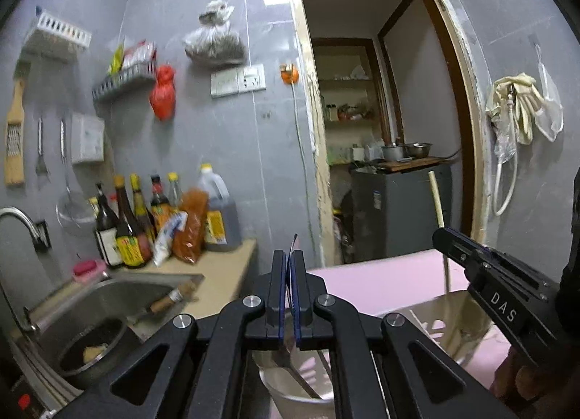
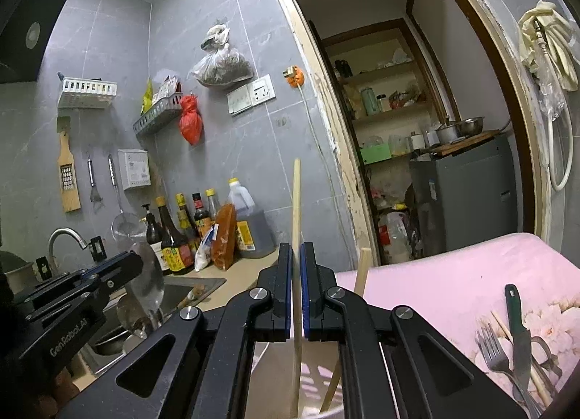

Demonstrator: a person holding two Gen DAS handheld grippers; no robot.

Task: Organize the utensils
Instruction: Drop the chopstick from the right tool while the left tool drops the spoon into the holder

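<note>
I see a pale chopstick (image 2: 296,223) standing upright, pinched by my right hand-held gripper (image 2: 296,295) over a white slotted holder (image 2: 315,382) on the pink bench (image 2: 435,274). My left hand-held gripper (image 1: 289,295) is clamped on a spoon (image 2: 146,274), its bowl up, beside the sink (image 1: 119,295). A fork (image 2: 494,350) and green-handled knife (image 2: 516,324) lie on the bench at right.

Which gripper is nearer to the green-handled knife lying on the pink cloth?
Right. The right gripper, holding a wooden chopstick, has the green-handled knife just to its right; the left gripper is farther away, by the steel sink.
</note>
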